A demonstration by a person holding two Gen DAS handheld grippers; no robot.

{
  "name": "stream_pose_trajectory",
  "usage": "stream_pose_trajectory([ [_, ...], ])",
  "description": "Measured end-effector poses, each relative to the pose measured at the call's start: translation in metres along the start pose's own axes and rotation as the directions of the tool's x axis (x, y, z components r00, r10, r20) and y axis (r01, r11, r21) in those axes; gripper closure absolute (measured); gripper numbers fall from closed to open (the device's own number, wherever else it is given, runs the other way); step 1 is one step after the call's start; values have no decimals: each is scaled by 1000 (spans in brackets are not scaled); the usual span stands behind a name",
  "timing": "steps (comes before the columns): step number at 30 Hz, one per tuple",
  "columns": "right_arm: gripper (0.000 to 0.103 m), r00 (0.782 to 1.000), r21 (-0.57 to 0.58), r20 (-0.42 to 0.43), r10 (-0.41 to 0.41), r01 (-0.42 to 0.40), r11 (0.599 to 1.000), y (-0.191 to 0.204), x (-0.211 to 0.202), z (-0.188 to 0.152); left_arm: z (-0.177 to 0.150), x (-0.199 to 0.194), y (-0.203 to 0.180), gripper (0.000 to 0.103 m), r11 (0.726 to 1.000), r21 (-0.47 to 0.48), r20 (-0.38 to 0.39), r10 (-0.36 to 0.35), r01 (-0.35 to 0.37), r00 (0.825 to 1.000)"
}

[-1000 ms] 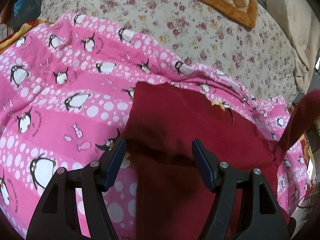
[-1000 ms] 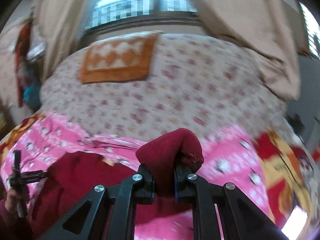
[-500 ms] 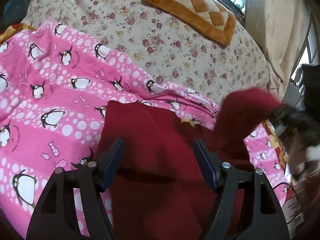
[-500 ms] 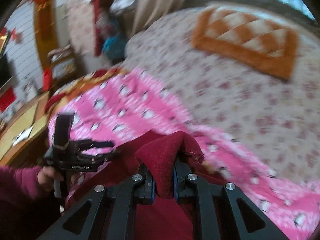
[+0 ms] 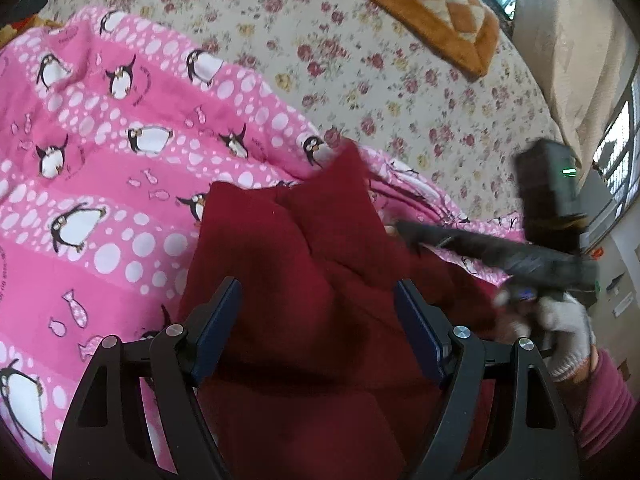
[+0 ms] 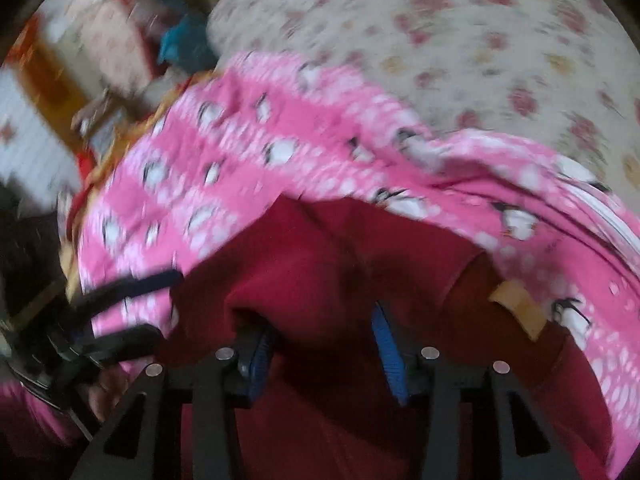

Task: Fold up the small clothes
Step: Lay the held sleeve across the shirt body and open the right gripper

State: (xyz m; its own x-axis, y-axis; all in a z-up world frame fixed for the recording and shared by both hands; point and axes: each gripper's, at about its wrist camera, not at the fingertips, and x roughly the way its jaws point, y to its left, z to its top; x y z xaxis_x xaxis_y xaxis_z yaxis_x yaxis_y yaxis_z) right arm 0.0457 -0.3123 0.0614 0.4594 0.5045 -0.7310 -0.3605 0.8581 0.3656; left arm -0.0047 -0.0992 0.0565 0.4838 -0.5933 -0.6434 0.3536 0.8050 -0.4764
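Note:
A dark red garment (image 5: 320, 280) lies on a pink penguin-print blanket (image 5: 100, 160), with one flap folded over its middle. My left gripper (image 5: 318, 320) is open and hovers low over the garment's near part. My right gripper (image 6: 324, 344) is open, with red cloth (image 6: 340, 260) lying loosely between and over its fingers. It shows in the left wrist view (image 5: 412, 232) at the garment's right side, blurred. A tan label (image 6: 518, 308) sticks out at the garment's far right edge.
A floral bedspread (image 5: 360, 72) covers the bed behind the blanket. An orange checked mat (image 5: 420, 4) lies at the far side. A beige curtain (image 5: 568, 60) hangs at the right. Furniture and clutter (image 6: 80, 80) stand beyond the bed's left edge.
My right gripper carried a red flap leftward across the garment, lowered it and opened its fingers. The flap now lies folded over the garment. My left gripper stayed open over the near part.

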Motion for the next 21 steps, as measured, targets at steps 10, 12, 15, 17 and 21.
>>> stream_pose_trajectory([
  [10,57,995,-143,94,-11,24,989,37,-50,-41,-1,7,1,24,998,-11,16,60,-60,998],
  [12,57,997,-185,49,-58,67,980,45,-25,-45,0,3,2,24,998,-17,31,64,-63,997],
  [15,57,997,-181,13,-74,75,981,44,5,-44,5,-4,6,24,998,-36,62,56,-54,996],
  [17,57,994,-208,-17,-111,105,972,46,26,-43,8,-6,9,24,997,-48,69,56,-53,996],
  [21,70,985,-201,0,-173,170,965,39,43,-36,12,-10,18,24,995,-91,70,53,-47,996],
])
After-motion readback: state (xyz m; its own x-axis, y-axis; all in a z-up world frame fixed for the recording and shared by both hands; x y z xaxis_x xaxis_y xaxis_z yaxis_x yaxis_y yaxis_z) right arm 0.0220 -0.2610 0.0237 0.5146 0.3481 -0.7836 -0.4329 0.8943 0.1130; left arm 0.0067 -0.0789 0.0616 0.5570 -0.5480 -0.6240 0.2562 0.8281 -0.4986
